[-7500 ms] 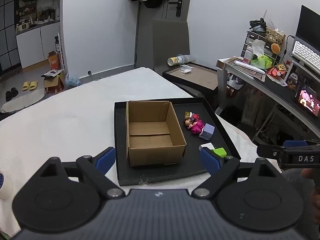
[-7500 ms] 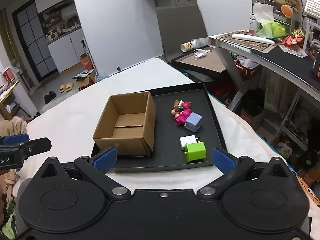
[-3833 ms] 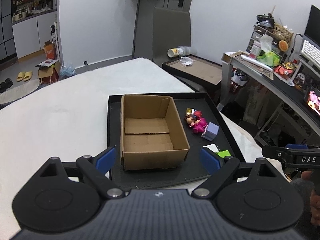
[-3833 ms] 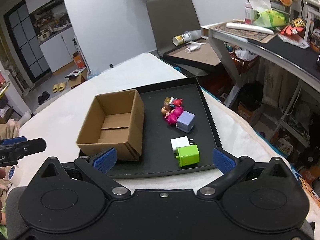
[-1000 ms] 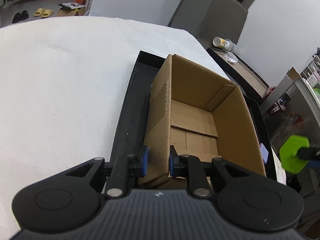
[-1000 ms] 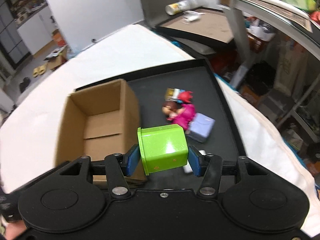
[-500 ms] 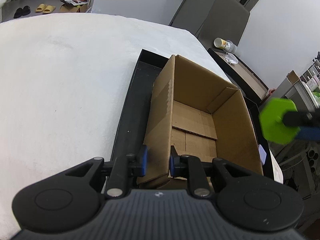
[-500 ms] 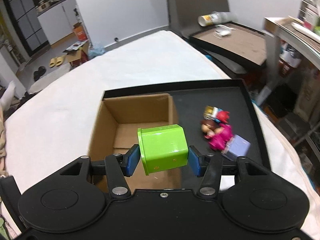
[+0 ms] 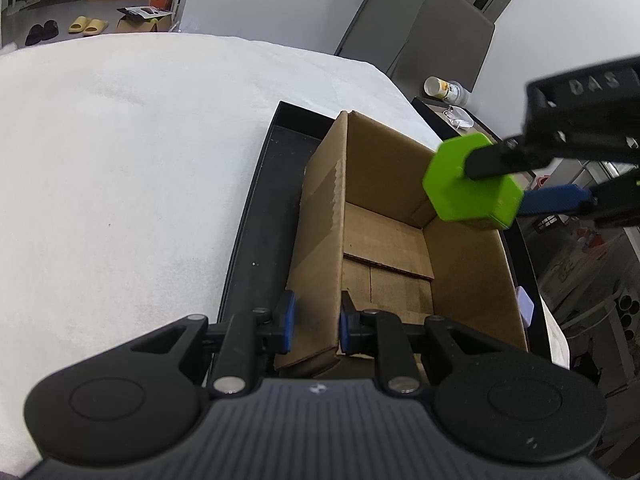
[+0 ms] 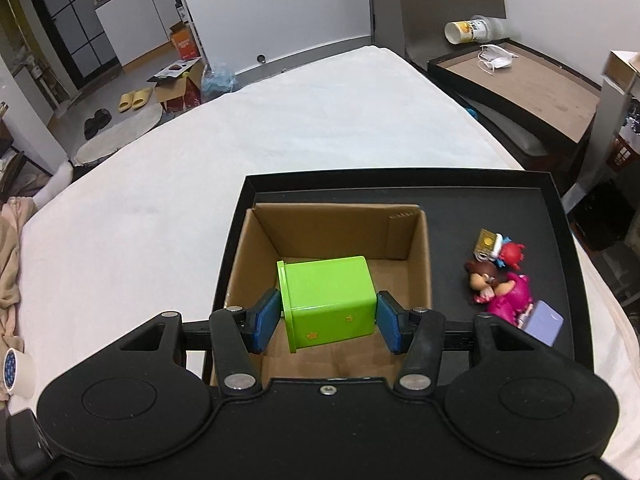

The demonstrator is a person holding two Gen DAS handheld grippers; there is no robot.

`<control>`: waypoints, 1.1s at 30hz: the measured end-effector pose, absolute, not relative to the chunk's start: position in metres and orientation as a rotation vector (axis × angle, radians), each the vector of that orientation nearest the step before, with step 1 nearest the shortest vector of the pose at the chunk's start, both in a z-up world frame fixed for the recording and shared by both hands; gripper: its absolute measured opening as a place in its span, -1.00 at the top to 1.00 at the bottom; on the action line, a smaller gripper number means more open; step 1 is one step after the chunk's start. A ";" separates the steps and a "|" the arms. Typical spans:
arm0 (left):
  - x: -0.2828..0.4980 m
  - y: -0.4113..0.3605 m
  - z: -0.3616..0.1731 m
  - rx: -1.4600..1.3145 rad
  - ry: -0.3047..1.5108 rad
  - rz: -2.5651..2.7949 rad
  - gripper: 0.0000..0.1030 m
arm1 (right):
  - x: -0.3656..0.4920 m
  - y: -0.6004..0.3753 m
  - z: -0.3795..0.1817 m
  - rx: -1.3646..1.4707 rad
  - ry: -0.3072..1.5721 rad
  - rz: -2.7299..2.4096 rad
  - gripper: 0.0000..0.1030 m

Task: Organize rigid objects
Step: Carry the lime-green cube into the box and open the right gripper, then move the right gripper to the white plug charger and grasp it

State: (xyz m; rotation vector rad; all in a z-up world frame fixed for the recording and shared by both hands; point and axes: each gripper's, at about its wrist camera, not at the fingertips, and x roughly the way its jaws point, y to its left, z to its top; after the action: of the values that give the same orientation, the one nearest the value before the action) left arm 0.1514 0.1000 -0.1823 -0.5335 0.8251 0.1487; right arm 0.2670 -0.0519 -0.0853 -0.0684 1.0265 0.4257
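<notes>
While my left gripper (image 9: 314,322) pinches the cardboard box (image 10: 416,236) wall (box on black tray (image 10: 560,216)), my right gripper (image 10: 328,316) clamps the green block (image 10: 328,300) above the box interior — toys (image 10: 502,276) beside it.

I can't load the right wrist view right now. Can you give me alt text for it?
The right gripper holds a bright green plastic block between its blue pads over an open, empty brown cardboard box standing in a black tray. Small toy figures and a lavender cube lie in the tray, right of the box.
</notes>
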 end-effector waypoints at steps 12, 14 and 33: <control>0.151 0.101 -0.184 -0.553 0.822 0.148 0.61 | 0.269 -0.049 -0.067 -0.047 0.963 0.461 -0.33; 0.151 0.100 -0.183 -0.549 0.821 0.150 0.61 | 0.265 -0.055 -0.066 -0.066 0.962 0.461 -0.44; 0.150 0.093 -0.180 -0.522 0.814 0.184 0.62 | 0.246 -0.145 -0.069 -0.146 0.942 0.386 -0.76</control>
State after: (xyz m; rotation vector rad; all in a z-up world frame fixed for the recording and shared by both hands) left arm 0.1499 0.0927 -0.1801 -0.5225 0.8138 0.1839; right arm 0.2463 -0.1447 -0.0692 -0.1457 0.9416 0.3862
